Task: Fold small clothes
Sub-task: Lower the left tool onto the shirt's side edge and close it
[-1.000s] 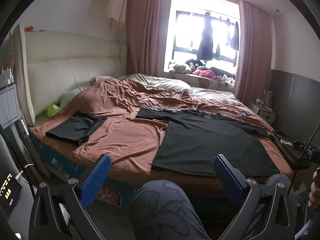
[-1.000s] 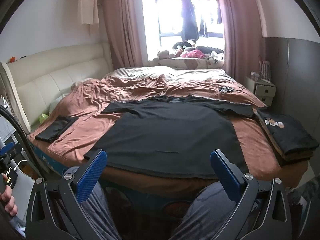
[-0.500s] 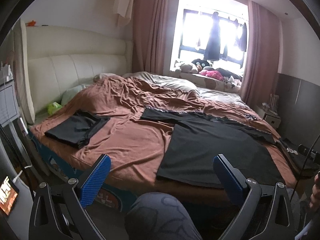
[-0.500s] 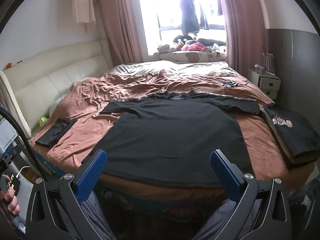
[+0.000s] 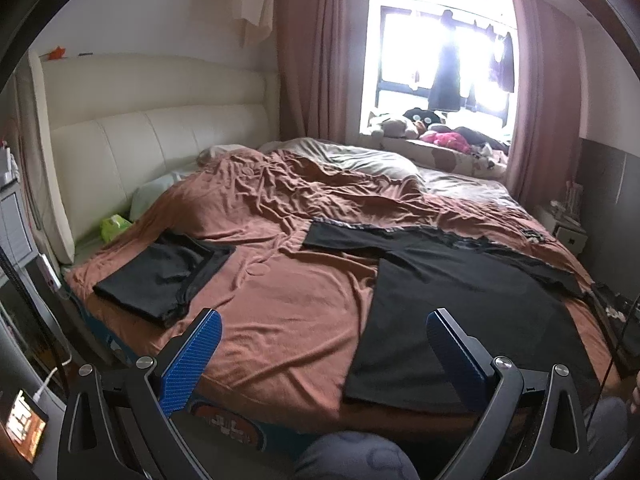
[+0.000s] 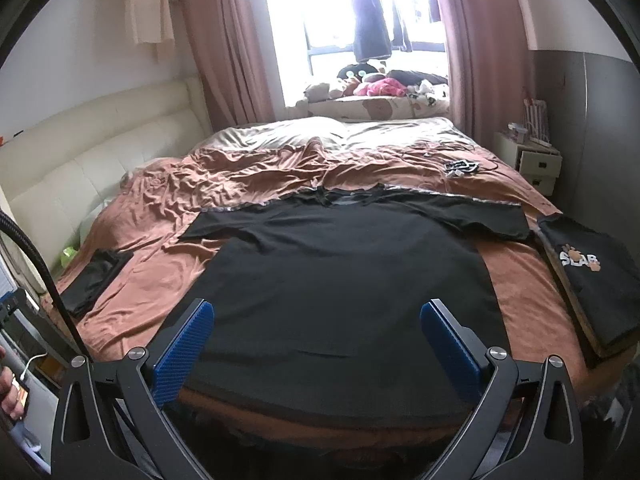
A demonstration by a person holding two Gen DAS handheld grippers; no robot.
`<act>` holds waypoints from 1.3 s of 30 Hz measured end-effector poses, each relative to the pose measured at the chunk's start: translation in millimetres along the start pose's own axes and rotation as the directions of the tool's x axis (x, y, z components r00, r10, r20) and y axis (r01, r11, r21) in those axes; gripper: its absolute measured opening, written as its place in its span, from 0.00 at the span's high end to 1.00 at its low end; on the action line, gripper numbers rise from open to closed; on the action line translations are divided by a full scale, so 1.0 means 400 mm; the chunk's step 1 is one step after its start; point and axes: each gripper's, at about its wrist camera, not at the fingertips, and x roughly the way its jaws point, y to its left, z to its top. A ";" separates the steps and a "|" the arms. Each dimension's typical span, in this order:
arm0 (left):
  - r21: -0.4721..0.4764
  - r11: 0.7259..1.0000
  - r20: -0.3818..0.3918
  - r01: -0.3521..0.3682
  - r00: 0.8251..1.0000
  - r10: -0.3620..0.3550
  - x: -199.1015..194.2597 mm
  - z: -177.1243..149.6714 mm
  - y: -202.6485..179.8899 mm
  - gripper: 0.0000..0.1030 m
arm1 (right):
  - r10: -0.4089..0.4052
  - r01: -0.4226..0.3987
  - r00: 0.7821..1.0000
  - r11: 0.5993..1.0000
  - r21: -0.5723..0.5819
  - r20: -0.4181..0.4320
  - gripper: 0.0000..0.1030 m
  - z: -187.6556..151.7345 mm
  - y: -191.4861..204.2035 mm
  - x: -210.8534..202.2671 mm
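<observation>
A black T-shirt point(image 6: 344, 280) lies spread flat on the brown bedspread point(image 6: 168, 208), sleeves out, hem at the near edge of the bed. It also shows in the left wrist view point(image 5: 460, 312), to the right. My right gripper point(image 6: 318, 344) is open and empty, held above the shirt's hem. My left gripper point(image 5: 324, 354) is open and empty, over the bed's near edge, left of the shirt. A folded black garment point(image 5: 160, 276) lies on the bed at the left, also in the right wrist view point(image 6: 94, 280).
A stack of folded dark shirts with a printed logo point(image 6: 584, 276) sits at the bed's right edge. A cream headboard point(image 5: 140, 132) is on the left, a window sill with plush toys point(image 6: 372, 88) at the back, a white nightstand point(image 6: 536, 164) at the right.
Both grippers have moved up and forward toward the bed. The bed and shirt fill more of each view, and my knees have dropped low in the frames. The clothes have not moved.
</observation>
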 end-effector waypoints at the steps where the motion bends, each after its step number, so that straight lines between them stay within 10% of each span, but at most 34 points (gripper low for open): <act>1: -0.005 1.000 -0.002 0.000 1.000 0.000 0.016 0.010 0.005 0.00 | -0.006 0.006 1.000 1.000 0.001 -0.003 0.00 0.007 -0.001 0.011; 19: 0.036 0.998 -0.111 -0.046 0.993 0.050 0.211 0.142 -0.002 0.00 | -0.154 0.155 0.987 0.988 0.013 -0.042 0.00 0.177 0.048 0.203; 39: -0.028 0.999 -0.151 0.041 0.987 -0.045 0.474 0.246 -0.016 0.00 | -0.015 0.013 0.998 0.999 -0.031 -0.059 0.00 0.244 0.017 0.386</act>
